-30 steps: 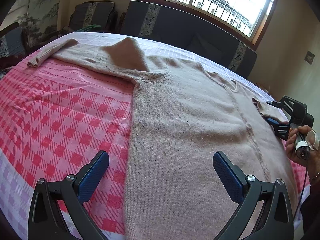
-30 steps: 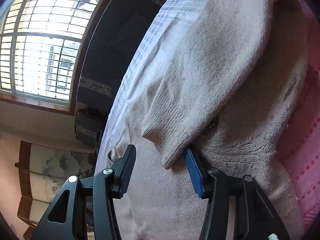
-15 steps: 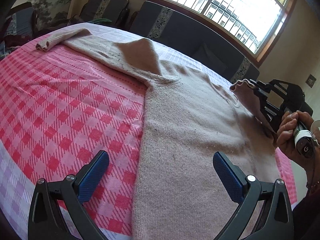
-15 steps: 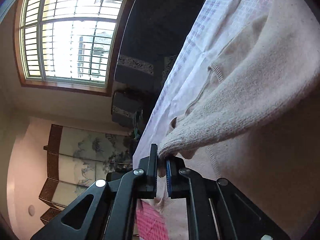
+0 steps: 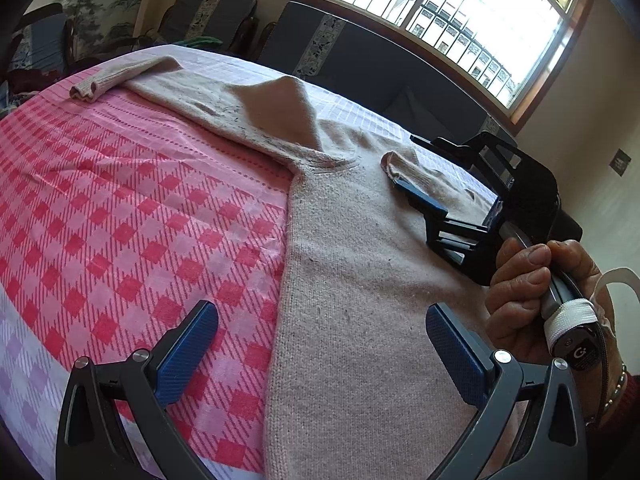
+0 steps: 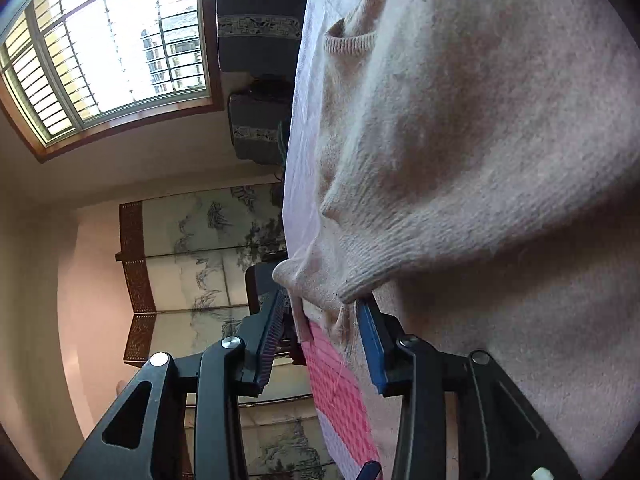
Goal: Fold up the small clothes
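Over the sweater's (image 5: 360, 300) chest, the right gripper (image 6: 320, 340) has just been opening, cuff (image 6: 340, 284) loose between its parted jaws. Left gripper (image 5: 320, 344) hovers wide, empty. Risk: withdrawing snags knit, dragging the sleeve back.

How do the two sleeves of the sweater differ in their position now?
The left sleeve lies stretched outward on the checked cloth, away from the body; the right sleeve is folded across the sweater body. The left sleeve is far from either gripper; the right sleeve's cuff sits between the right gripper's parted jaws, which have just been opening. Both are beige knit.
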Motion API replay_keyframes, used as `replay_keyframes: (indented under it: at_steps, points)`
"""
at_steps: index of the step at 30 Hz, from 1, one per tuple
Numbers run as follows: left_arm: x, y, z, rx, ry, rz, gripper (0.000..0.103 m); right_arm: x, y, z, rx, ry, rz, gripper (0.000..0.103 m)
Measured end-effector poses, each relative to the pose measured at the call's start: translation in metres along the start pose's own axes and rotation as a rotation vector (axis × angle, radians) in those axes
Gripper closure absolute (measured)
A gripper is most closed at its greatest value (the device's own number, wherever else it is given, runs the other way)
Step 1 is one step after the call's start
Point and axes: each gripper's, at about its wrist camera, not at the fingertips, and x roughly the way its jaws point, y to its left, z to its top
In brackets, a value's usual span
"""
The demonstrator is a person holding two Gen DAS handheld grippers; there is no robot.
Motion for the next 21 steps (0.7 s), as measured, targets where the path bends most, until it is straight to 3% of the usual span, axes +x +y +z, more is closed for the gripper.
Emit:
replay_keyframes:
  at_steps: [3,7,11,14,15,19,21]
  points:
    - [0.001,-0.001,0.001,0.003,0.002,0.002,0.000,-0.013,0.016,-0.015,-0.096,0.064,-0.009,0.044]
    - [0.003,-0.003,0.005,0.024,0.029,-0.037,0.000,-0.066,0.032,-0.045,-0.285,0.074,-0.096,0.042]
    - [0.004,-0.019,0.037,0.041,0.084,-0.137,0.000,-0.162,0.037,-0.056,-0.506,-0.166,-0.334,0.042]
    - [0.025,-0.036,0.068,0.073,0.137,-0.157,0.000,-0.220,0.044,-0.056,-0.659,-0.373,-0.594,0.042]
    - [0.036,-0.040,0.078,0.065,0.165,-0.164,0.001,-0.233,0.040,-0.056,-0.664,-0.397,-0.620,0.042]
    - [0.079,-0.052,0.107,0.008,0.200,-0.221,0.009,-0.273,0.013,-0.050,-0.594,-0.449,-0.588,0.042]
    - [0.109,-0.057,0.117,-0.008,0.264,-0.220,0.028,-0.277,-0.001,-0.047,-0.562,-0.445,-0.580,0.042]
